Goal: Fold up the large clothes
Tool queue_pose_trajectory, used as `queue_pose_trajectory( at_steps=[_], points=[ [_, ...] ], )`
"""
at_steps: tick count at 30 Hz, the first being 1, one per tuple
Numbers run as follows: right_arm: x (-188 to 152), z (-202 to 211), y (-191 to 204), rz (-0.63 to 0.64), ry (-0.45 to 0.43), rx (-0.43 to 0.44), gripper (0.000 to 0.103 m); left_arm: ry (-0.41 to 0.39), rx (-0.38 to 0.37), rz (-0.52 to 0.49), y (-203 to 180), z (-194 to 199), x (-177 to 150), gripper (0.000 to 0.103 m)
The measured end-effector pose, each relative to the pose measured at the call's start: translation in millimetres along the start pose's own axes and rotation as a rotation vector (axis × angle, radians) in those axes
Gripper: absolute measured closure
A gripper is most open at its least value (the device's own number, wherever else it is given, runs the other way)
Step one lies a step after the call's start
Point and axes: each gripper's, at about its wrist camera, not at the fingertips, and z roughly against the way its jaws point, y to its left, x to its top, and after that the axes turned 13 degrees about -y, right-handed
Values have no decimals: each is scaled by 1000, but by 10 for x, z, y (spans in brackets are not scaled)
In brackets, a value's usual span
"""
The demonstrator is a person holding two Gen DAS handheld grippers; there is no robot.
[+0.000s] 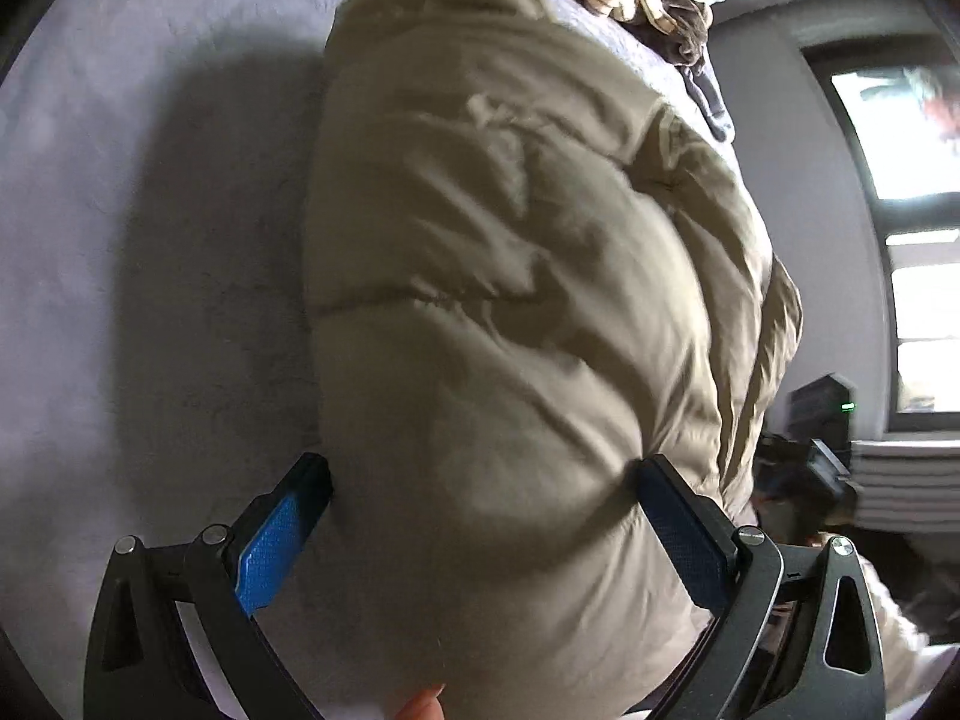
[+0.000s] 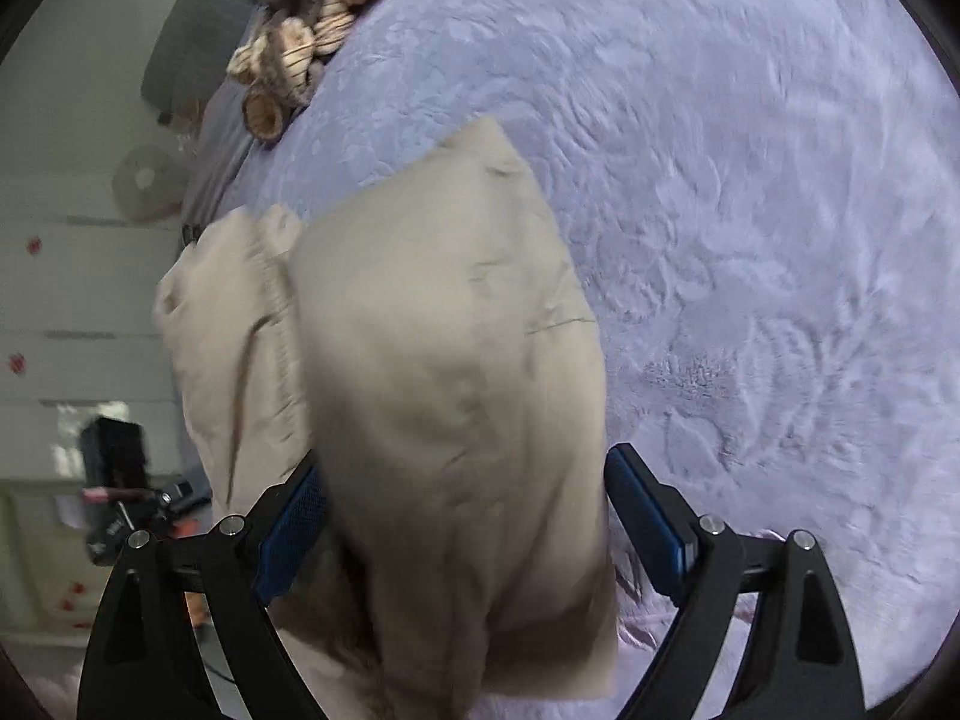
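Both wide: left gripper [image 1: 483,483], right gripper [image 2: 465,477] straddle puffy beige jacket [image 1: 516,276] on lilac blanket [image 2: 750,210].

Daylight enters from the bright, blown-out window [image 1: 918,138] at the right of the left wrist view. The puffy beige quilted jacket [image 1: 510,300] throws a broad soft shadow onto the lavender plush bed cover [image 1: 120,210] to its left. Both views are softly motion-blurred, the jacket [image 2: 444,360] smeared in the right wrist view. Fisheye curvature bends the edges, with dark vignetted corners.
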Motion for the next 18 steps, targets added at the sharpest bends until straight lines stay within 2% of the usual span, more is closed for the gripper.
queue_pose_trajectory(
  at_steps=[1, 2, 3, 5, 6, 8, 11, 18],
  points=[
    [16, -54, -41, -20, 14, 16, 9, 3, -18, 10, 33, -36, 21, 1],
    [24, -116, -71, -37, 30, 35, 0, 5, -33, 19, 58, -62, 38, 1],
    [28, -150, -78, -43, 32, 55, 0, 8, -51, 30, 83, -89, 55, 1],
    [46, -203, -60, -66, 45, 153, 0, 14, -82, 50, 136, -142, 86, 1],
    [59, -214, -20, -76, 54, 235, 0, 18, -92, 57, 162, -164, 102, 1],
    [83, -189, 58, -60, 46, 307, 0, 21, -111, 72, 211, -192, 121, 1],
    [118, -160, 198, 14, 66, 301, 0, 17, -125, 68, 241, -210, 167, 1],
    [164, -97, 507, 182, 145, 256, 0, 8, -54, -31, 1, -280, 303, 1]
  ],
)
